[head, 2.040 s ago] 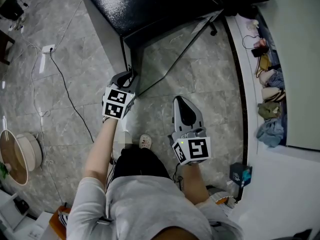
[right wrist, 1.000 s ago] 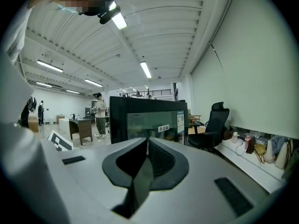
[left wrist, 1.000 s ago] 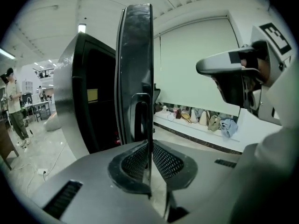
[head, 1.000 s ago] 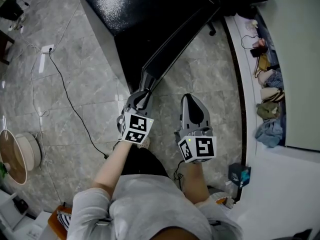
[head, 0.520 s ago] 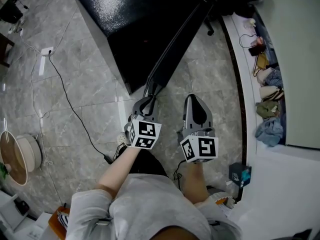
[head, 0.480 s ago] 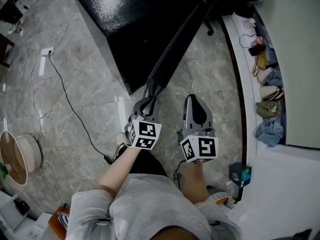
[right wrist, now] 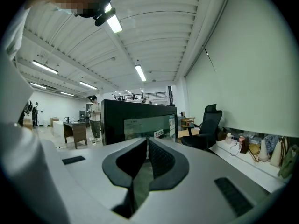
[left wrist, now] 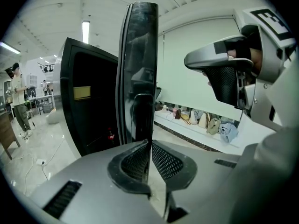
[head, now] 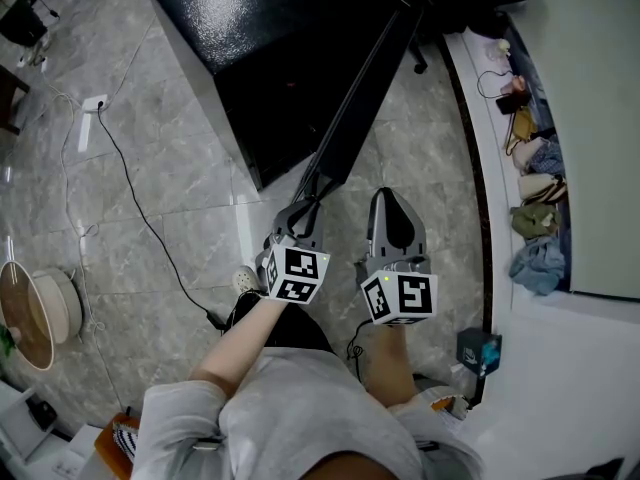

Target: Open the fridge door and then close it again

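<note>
Lower centre, the right claw is closed on nothing and held aside, idle. Beside it the left claw, its jaws just closing, appears to pinch the door at its free edge. The door stands wide from the fridge above, likely for steering.

Bags along ledge; cable across floor

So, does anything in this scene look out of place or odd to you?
Nothing is spilled or damaged. The fridge door stands wide open, as the task requires; only a black cable trailing loose across the floor looks untidy.
</note>
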{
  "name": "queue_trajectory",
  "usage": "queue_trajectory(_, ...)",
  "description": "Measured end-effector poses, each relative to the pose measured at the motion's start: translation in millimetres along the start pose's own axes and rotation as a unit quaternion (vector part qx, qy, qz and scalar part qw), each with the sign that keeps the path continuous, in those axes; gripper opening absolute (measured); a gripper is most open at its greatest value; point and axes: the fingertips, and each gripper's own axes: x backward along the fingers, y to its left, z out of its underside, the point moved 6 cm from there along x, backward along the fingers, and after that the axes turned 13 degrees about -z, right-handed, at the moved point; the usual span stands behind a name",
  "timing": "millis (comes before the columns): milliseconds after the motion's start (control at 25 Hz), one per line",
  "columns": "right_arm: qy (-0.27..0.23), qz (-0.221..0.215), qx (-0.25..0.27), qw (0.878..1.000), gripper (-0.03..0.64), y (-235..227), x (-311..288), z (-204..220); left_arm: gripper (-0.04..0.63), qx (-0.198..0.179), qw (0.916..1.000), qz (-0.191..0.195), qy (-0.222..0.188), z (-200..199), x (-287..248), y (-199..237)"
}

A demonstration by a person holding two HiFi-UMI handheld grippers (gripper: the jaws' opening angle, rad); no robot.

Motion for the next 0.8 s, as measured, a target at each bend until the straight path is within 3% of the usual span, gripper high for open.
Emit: queue_trajectory(800, -0.002, -0.013, 0.004, 1.000, 0.026, 7, -4, -2, 0.035, 0.010, 0.9994, -0.032, 0.002, 1, -9, 53)
